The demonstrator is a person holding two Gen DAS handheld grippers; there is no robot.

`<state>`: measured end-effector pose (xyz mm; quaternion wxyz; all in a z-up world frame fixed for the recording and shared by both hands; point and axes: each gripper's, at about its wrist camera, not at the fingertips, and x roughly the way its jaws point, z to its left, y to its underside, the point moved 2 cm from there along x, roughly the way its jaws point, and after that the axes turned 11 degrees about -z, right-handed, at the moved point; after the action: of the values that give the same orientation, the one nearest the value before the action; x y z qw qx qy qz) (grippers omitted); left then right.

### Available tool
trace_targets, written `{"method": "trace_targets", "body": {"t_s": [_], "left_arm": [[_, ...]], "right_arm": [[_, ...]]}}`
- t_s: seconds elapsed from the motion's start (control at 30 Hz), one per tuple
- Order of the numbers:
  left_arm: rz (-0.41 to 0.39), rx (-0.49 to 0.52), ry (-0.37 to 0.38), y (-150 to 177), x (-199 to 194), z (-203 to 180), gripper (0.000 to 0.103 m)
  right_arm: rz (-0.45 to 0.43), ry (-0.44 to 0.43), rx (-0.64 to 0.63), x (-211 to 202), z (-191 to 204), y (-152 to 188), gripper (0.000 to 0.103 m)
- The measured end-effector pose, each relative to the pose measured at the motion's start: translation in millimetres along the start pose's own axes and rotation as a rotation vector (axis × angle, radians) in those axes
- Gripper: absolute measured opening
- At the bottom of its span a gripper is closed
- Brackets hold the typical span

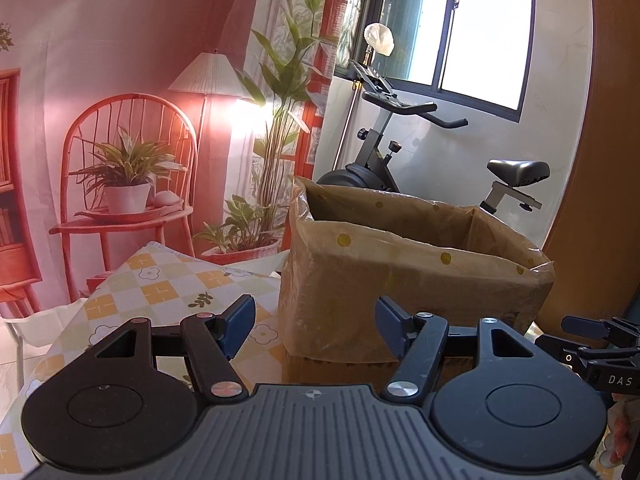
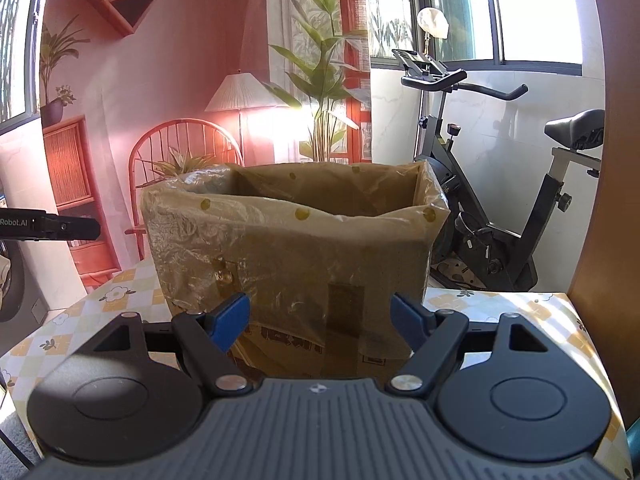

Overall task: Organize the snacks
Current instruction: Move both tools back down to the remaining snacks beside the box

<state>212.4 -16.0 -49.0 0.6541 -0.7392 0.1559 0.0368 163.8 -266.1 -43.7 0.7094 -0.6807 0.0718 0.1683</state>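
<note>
Exercise bike (image 2: pixel 496 184), printed room backdrop (image 1: pixel 120 120), checked tablecloth (image 1: pixel 160 284), window (image 1: pixel 480 28)

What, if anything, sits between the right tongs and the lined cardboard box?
Nothing visible does. The right tongs stand open and empty, pointing straight at the near wall of the cardboard box with only bare checked tablecloth around it. No snacks show in either view.

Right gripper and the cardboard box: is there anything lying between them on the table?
Nothing. In the right wrist view the open right gripper faces the plastic-lined cardboard box directly, with only bare checkered tablecloth around it.
</note>
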Motion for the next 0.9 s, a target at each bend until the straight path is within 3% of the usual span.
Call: {"method": "trace_targets", "body": {"t_s": [0.43,0.9], "left_arm": [[0.106,-0.032,-0.039,44.5,-4.7,13.1,0.067],[0.128,0.006,-0.071,63.1,-12.7,11.8,0.067]], "right_arm": [[0.064,0.01,0.04,-2.6,19.5,53.2,0.08],[0.131,0.039,0.094,-7.9,18.0,83.9,0.08]]}}
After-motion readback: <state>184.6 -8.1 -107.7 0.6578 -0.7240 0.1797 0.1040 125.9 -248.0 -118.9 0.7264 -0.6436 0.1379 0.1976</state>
